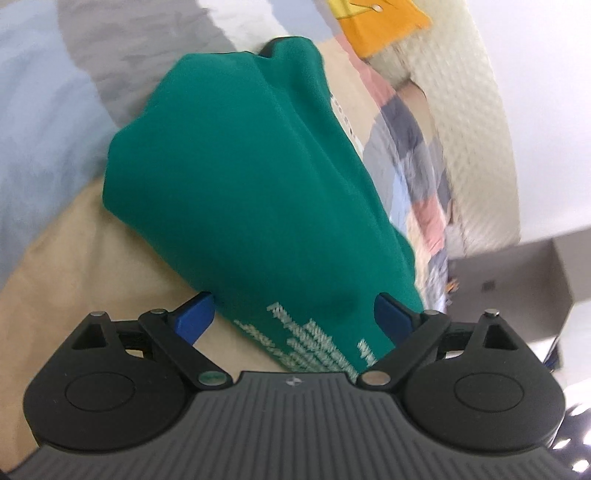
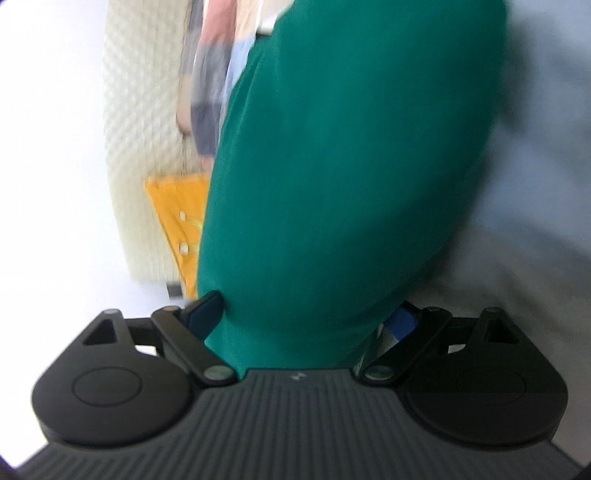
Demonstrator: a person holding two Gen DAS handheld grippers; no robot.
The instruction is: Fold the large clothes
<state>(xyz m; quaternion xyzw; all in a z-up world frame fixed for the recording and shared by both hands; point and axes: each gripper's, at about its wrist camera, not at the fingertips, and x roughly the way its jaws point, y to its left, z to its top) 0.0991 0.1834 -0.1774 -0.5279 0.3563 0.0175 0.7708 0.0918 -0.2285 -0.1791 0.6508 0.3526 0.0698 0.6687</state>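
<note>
Both my jaws stand wide. Left gripper (image 1: 293, 315): green garment (image 1: 251, 184) lies between the blue fingers (image 1: 195, 317), pale printed lettering nearest me, pads not pressing it. Right gripper (image 2: 306, 317): same green cloth bulges between the fingers and over the body, not clamped (view is blurred). The garment lies bunched on a bed (image 1: 74, 266) with a tan and pale-blue cover. Farther off: an orange cloth (image 1: 384, 26), a striped fabric (image 1: 417, 155), a cream textured blanket (image 1: 476, 122).

Garment (image 1: 251, 184) lies on bedding (image 1: 92, 251), apparently between both jaws.
</note>
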